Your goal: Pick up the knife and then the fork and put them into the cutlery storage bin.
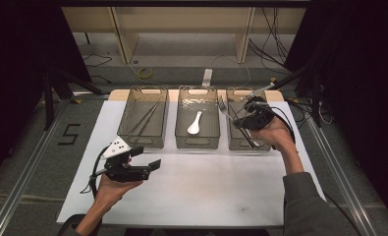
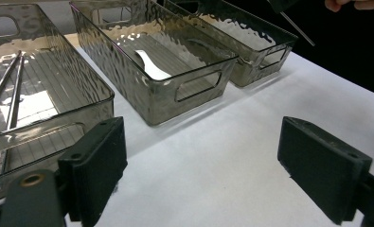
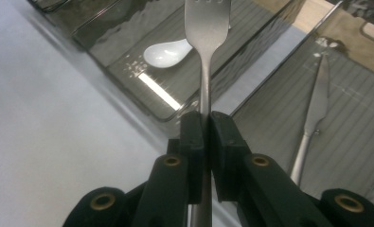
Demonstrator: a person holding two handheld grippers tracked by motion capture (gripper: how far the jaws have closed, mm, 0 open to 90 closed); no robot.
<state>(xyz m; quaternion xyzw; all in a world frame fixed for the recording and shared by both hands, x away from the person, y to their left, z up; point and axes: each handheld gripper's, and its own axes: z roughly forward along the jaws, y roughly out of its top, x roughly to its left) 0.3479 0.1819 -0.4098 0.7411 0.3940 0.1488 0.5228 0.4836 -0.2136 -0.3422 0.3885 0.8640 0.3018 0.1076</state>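
Note:
Over the near part of the right bin [image 1: 236, 143], my right gripper [image 1: 241, 121] is shut on the handle of a metal fork [image 1: 224, 108]. In the right gripper view the fork [image 3: 206, 33] sticks straight out from the closed gripper [image 3: 207, 124], its tines over the middle bin [image 3: 128, 28]. A table knife [image 3: 314, 109] lies in the right bin. A white spoon [image 1: 195, 123] lies in the middle bin [image 1: 197, 143], and chopsticks [image 1: 145, 117] in the left bin [image 1: 140, 142]. My left gripper [image 1: 147, 157] hovers open and empty over the white sheet [image 1: 196, 191] in front of the left bin.
The three smoky clear bins stand side by side at the far edge of the white sheet. In the left gripper view the open gripper [image 2: 201, 142] faces bare sheet, with the chopsticks [image 2: 7, 99] and the spoon [image 2: 151, 66] in their bins beyond. Metal rails run along both table sides.

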